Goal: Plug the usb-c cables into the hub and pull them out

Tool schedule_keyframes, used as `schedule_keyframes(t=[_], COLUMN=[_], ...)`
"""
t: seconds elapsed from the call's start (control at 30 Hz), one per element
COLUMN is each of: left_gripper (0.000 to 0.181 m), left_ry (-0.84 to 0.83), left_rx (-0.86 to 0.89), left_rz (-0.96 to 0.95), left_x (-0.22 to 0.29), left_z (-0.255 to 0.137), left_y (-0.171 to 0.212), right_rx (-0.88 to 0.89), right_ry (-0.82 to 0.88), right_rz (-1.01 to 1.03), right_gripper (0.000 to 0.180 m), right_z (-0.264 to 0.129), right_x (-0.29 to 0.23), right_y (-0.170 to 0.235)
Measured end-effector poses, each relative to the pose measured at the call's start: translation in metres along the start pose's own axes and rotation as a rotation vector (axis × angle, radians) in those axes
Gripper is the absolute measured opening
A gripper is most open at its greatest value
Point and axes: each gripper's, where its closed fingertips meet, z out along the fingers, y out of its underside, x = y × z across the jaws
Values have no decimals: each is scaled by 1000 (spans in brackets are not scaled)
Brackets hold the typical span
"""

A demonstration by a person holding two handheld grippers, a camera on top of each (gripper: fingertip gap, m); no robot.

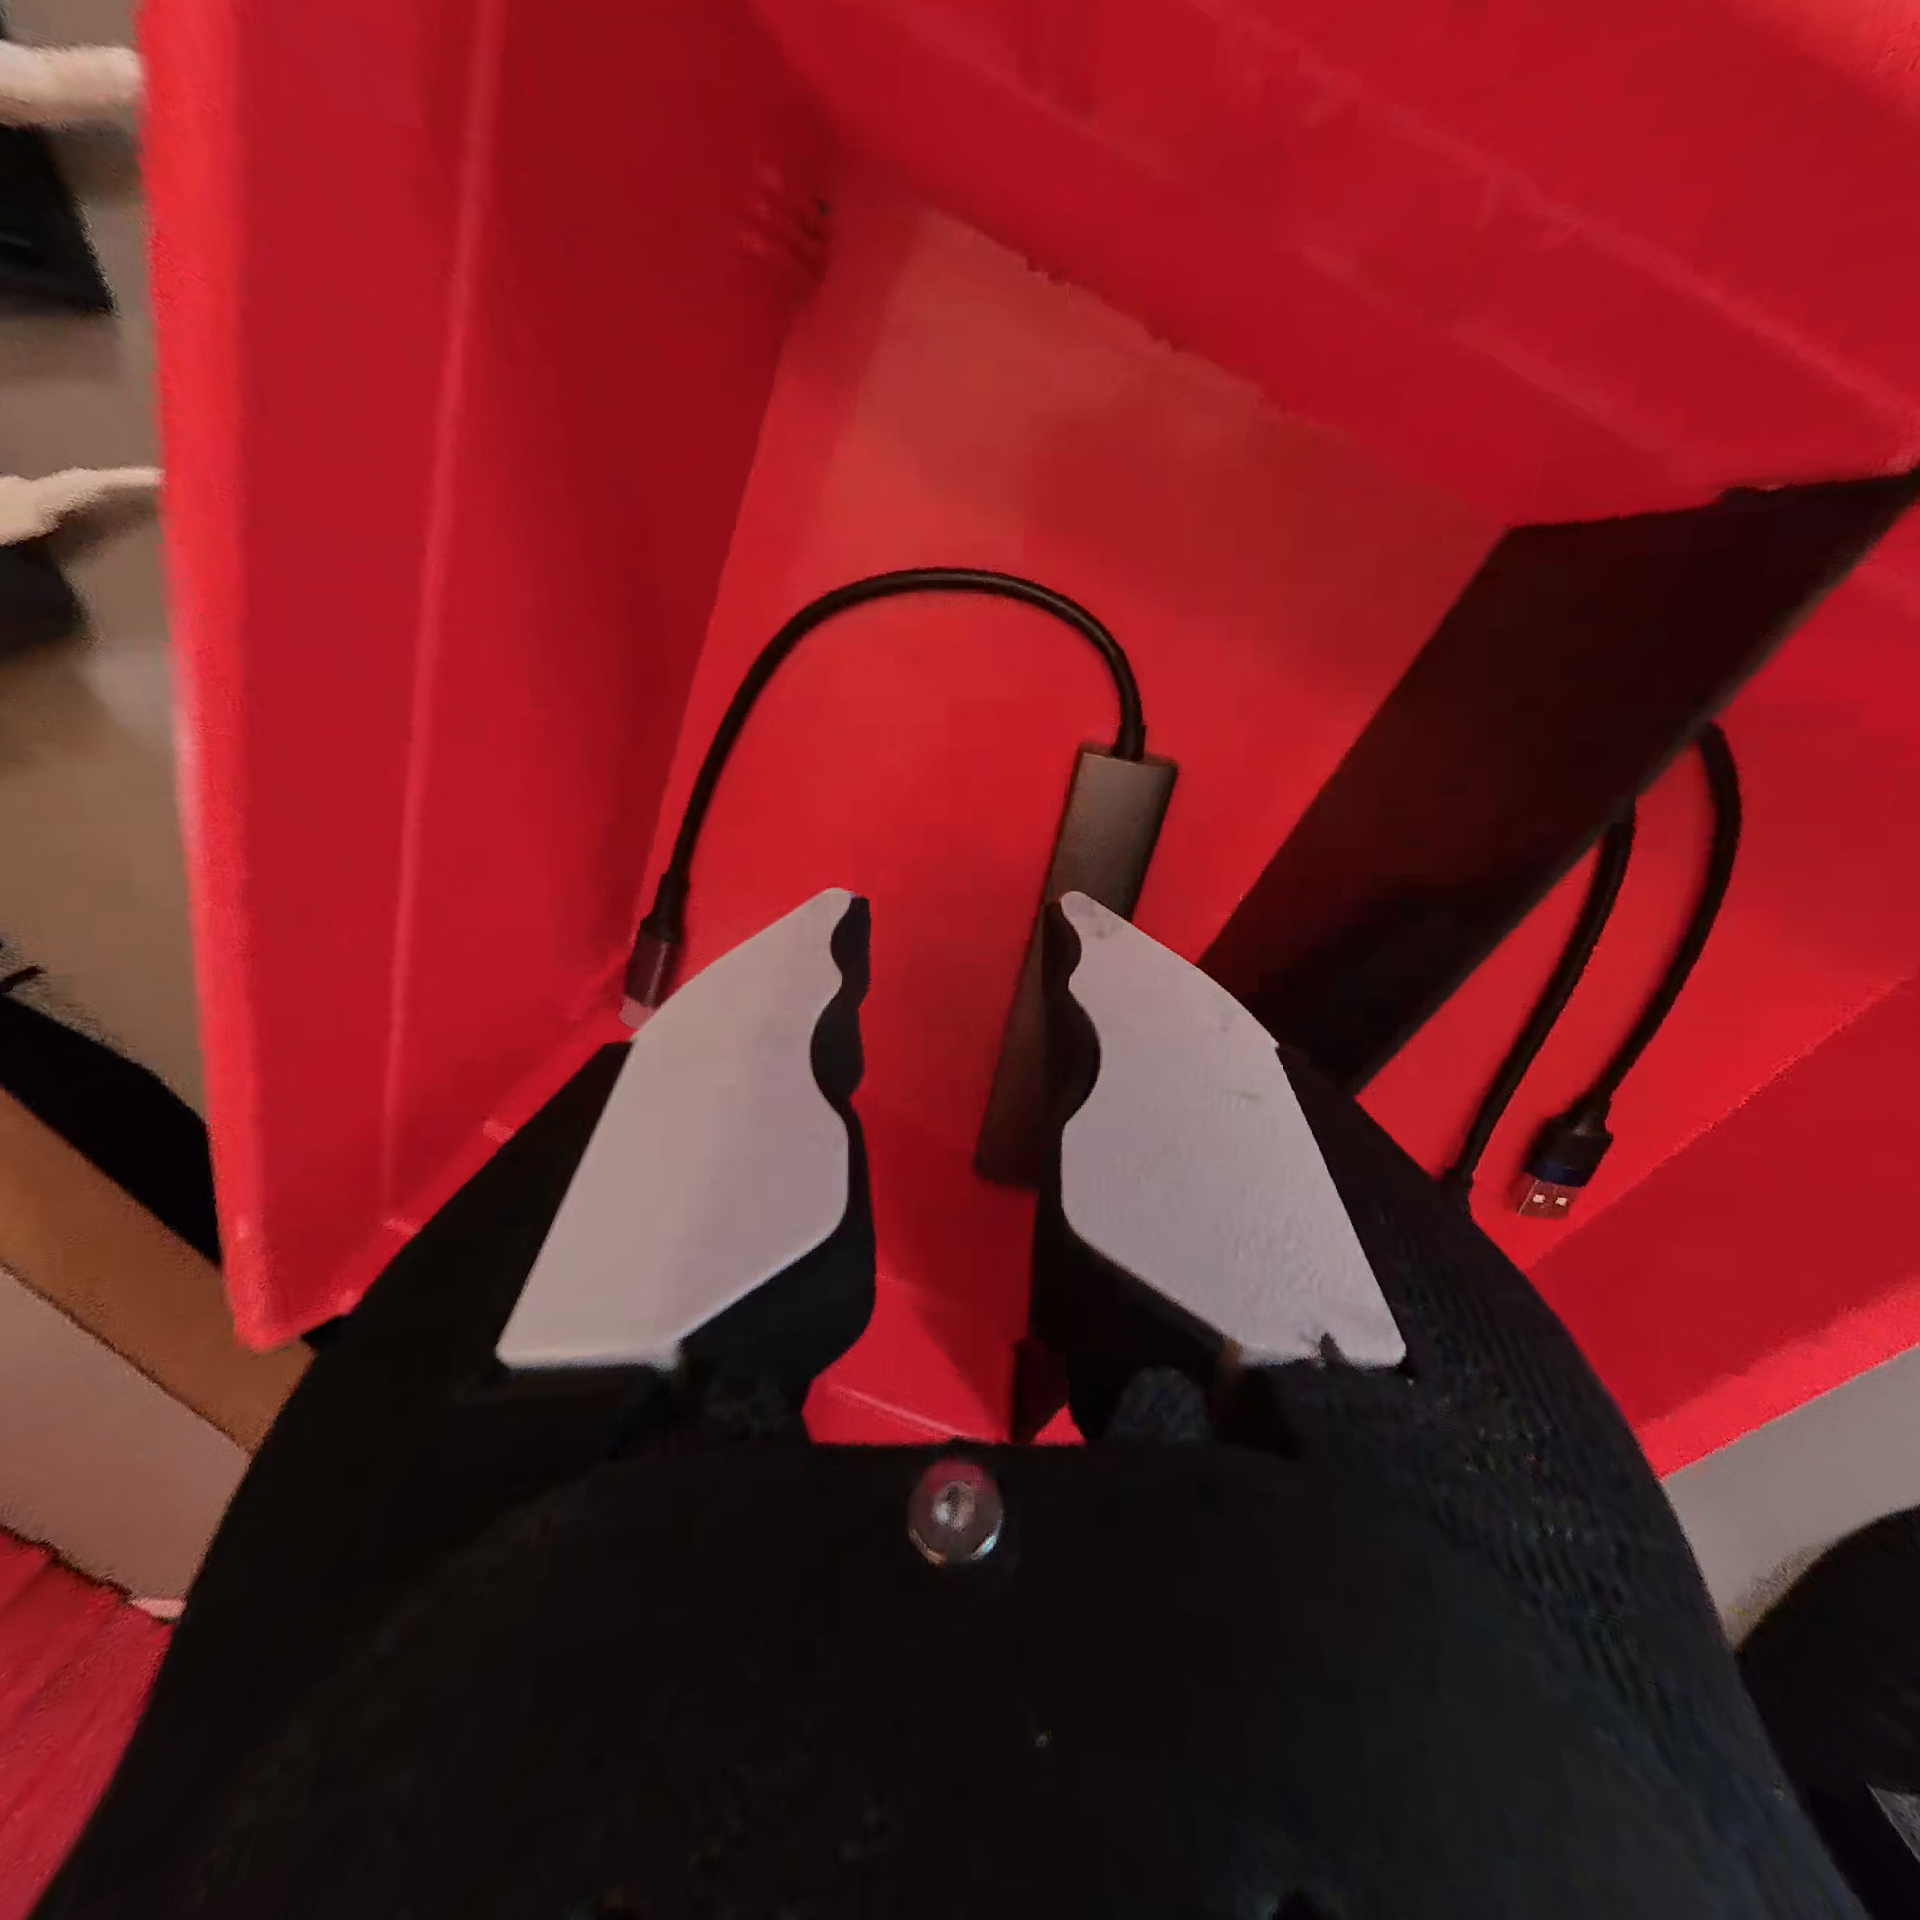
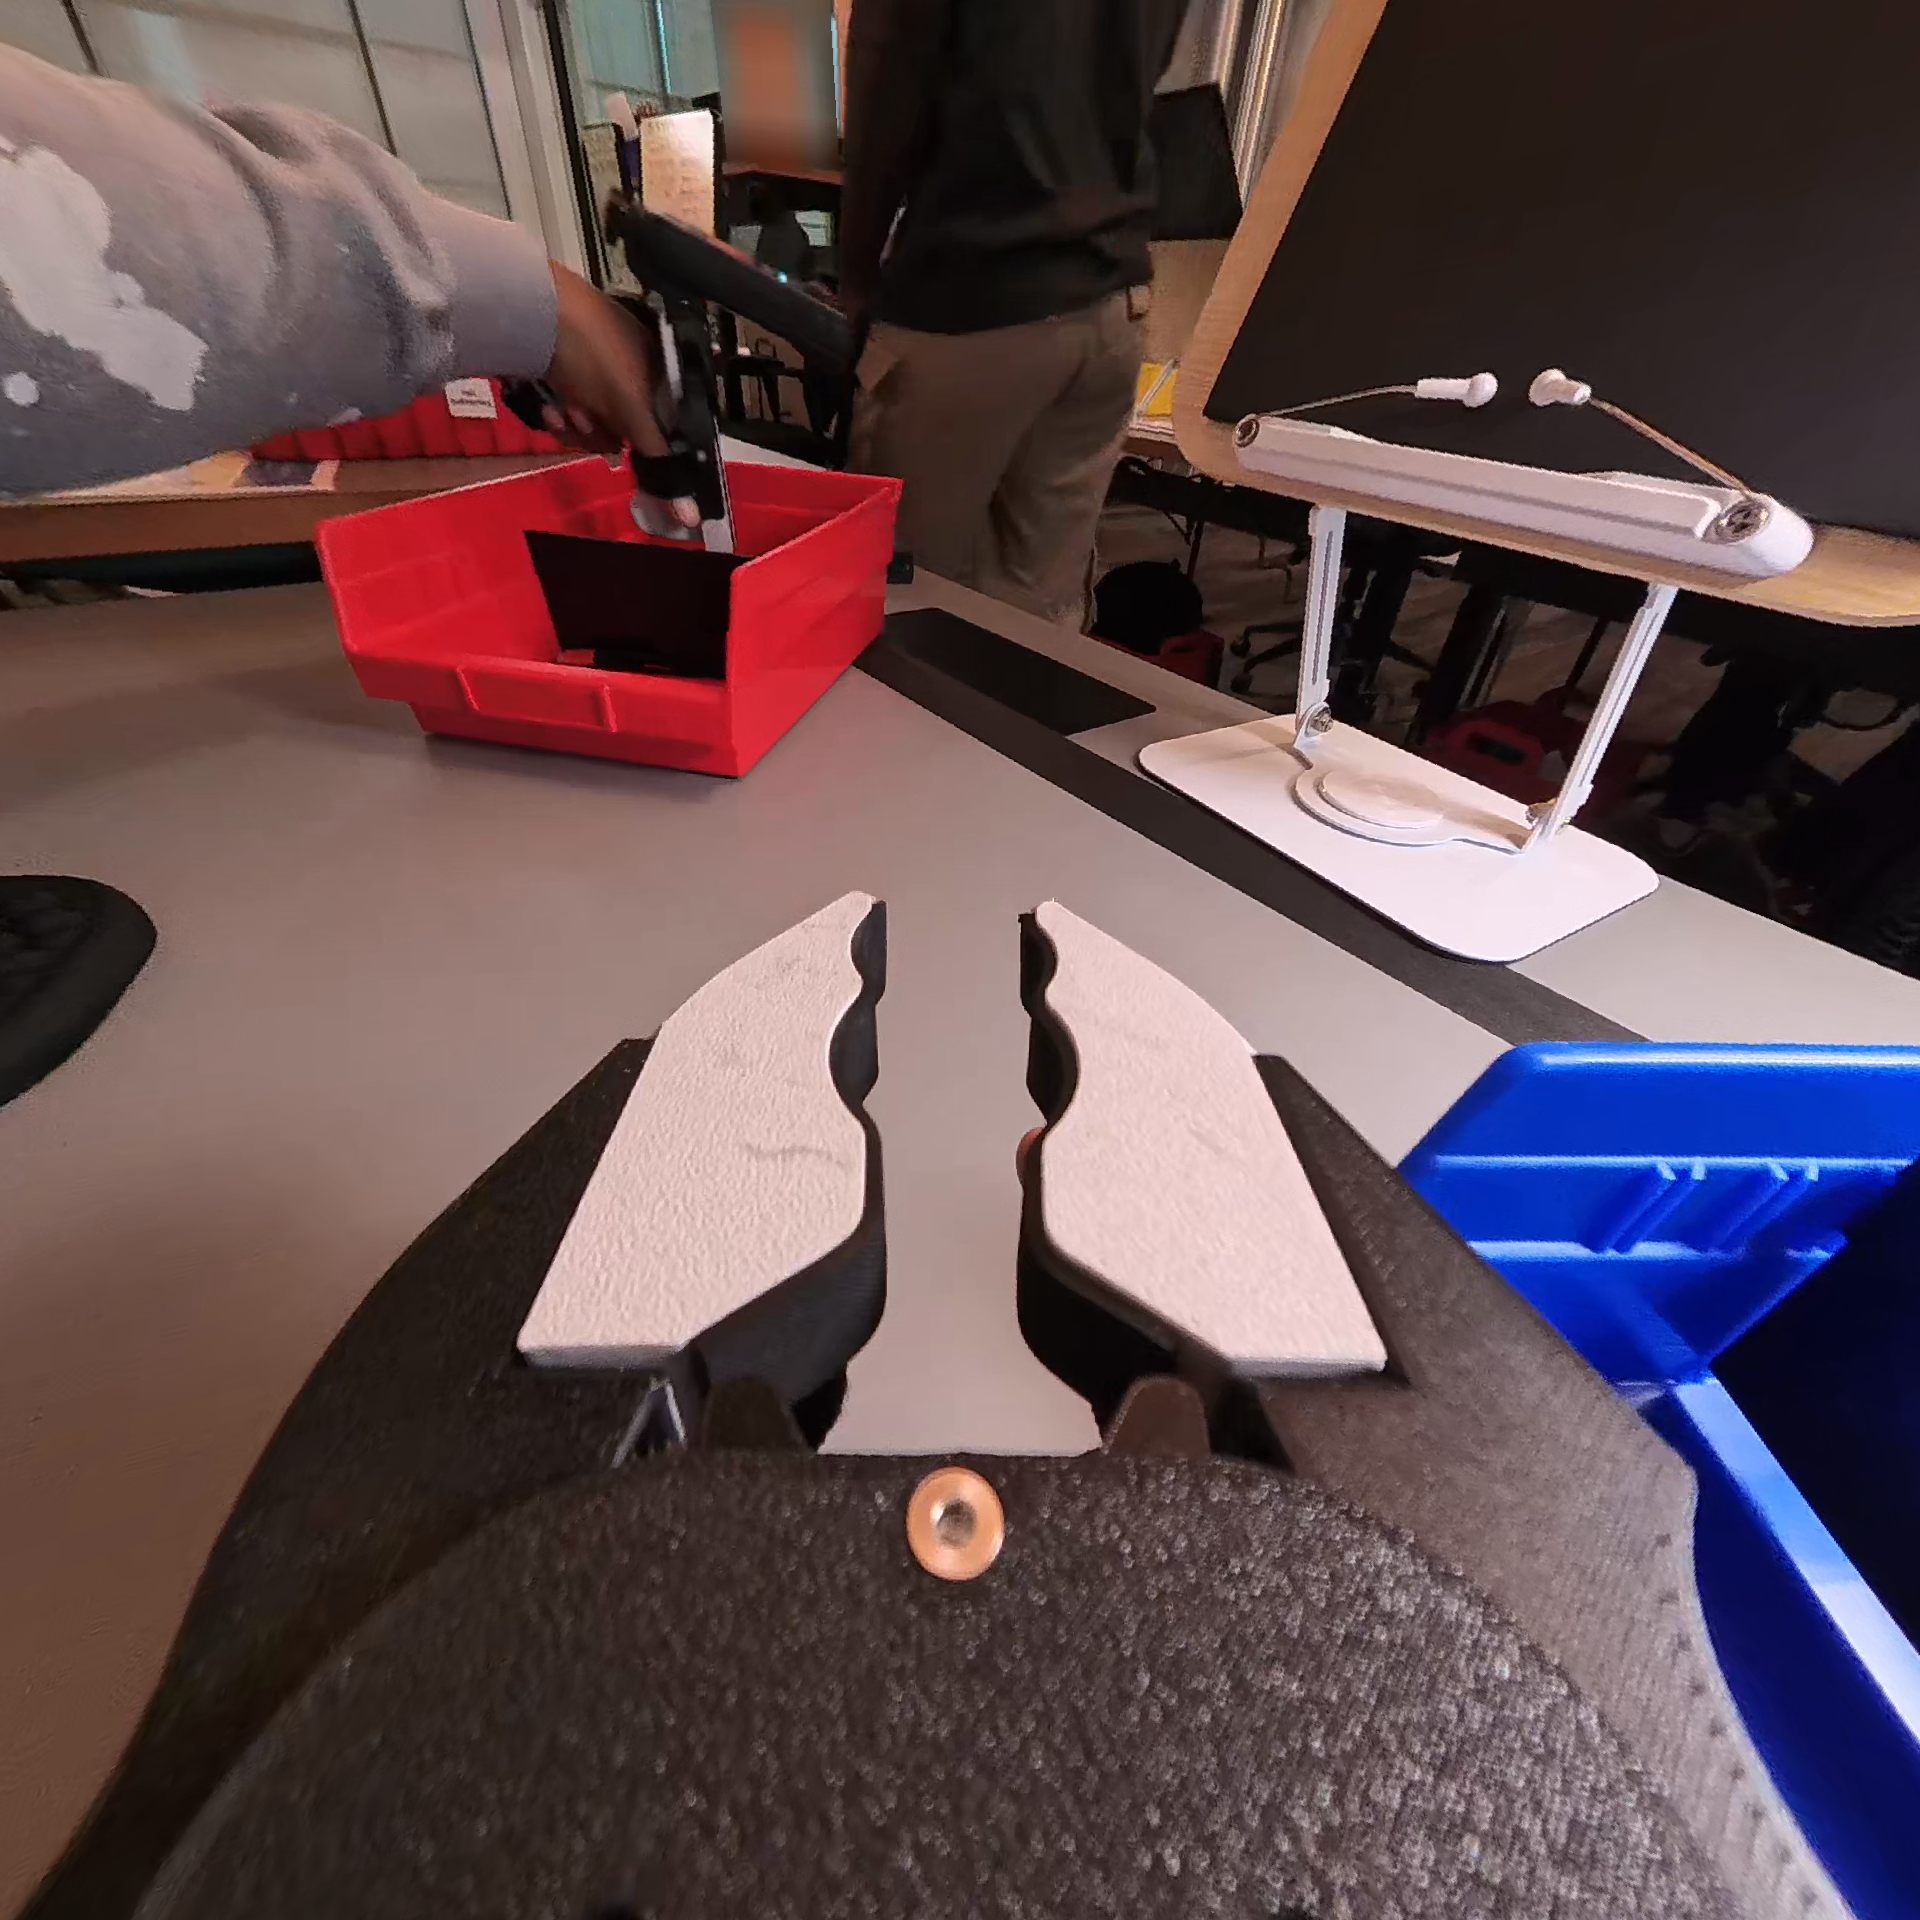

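A red plastic bin [image 2: 613, 665] sits on the grey table [image 2: 416, 935] in the upper left of the right wrist view, a black divider [image 2: 634, 608] standing inside it. At the right, a white tablet stand [image 2: 1455, 831] holds a dark, wood-edged panel [image 2: 1610, 260]. A blue bin [image 2: 1683, 1226] fills the lower right corner. A black mat [image 2: 52, 966] lies at the left edge. Behind the table, a person [image 2: 997, 312] in a dark top and tan trousers stands at upper centre.

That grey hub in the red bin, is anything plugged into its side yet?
Cannot tell fully. The hub lies flat, partly behind the left fingers; the loose cable's plug lies unplugged beyond the divider.
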Motion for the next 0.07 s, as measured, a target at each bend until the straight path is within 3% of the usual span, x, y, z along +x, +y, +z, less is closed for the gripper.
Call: schedule_keyframes(t=[0.03,0.07], left_gripper=[32,32], left_ry=[18,38], left_rx=[-10,-16], left_rz=[-4,-11], left_x=[0,1], left_z=[5,10], left_y=[-1,-3], right_rx=[-3,-5], right_ry=[-3,-7], right_rz=[1,4], right_gripper=[24,24], right_z=[1,2], right_x=[0,0], right_y=[1,2])
